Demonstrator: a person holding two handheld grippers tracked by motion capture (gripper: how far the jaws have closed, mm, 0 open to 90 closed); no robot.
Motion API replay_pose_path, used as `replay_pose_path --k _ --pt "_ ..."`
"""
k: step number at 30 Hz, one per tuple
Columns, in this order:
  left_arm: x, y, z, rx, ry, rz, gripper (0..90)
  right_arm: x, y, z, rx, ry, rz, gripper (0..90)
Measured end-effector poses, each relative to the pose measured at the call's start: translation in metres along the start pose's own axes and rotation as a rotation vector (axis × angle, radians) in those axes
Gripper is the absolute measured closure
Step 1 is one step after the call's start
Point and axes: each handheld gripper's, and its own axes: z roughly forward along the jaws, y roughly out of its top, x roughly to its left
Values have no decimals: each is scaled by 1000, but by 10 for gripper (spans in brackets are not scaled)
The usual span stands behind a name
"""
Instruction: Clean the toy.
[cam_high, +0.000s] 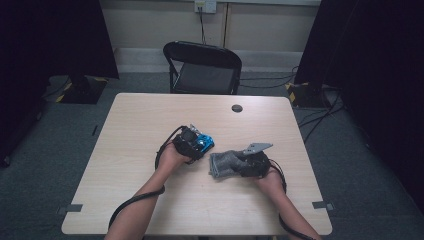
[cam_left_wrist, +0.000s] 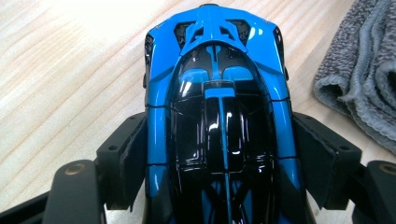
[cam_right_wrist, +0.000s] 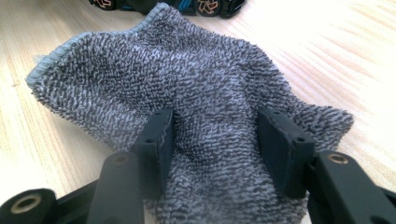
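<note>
The blue and black toy car (cam_left_wrist: 217, 116) is seen on the wooden table (cam_high: 150, 125), a little toward the person's side of the table's middle, and it is taken as the landmark here. The car is grasped by the left gripper (cam_left_wrist: 217, 154): its two black pads lie against the car's glossy flanks. Just beside the car, toward the person's right, a grey towel (cam_right_wrist: 187, 79) lies in a bunched heap on the table, and the right gripper (cam_right_wrist: 217, 140) is clenched on a thick fold of it, with the terry cloth pressed between both pads. Some trouble can be expected from here. The car's body is smooth and curved, so it could slip or be squeezed forward out of the pads if the hold is light or the gripper is tilted. If the towel is drawn across the car, its loops could catch on the rear wing struts, and the car could be pushed away on its wheels. Only one fold of the towel is pinched, so the rest could drag on the table. No brand or label can be read on the car's roof; small marks are seen on the wheels (cam_right_wrist: 205, 5) beyond the towel, but they are too blurred to be read.
</note>
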Motion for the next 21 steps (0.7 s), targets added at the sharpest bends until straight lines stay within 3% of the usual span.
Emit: replay_pose_path --k 7,11,13,21 --pt "1 1 1 -2 -7 -5 255 0 0 0 -1 0 0 473" --pt "0 -1 2 -21 3 -14 256 0 0 0 -1 2 0 473" --pt "-3 -1 1 -30 28 -8 257 0 0 0 -1 1 0 473" --pt "-2 8 2 42 23 -8 255 -1 0 0 0 4 4 474"
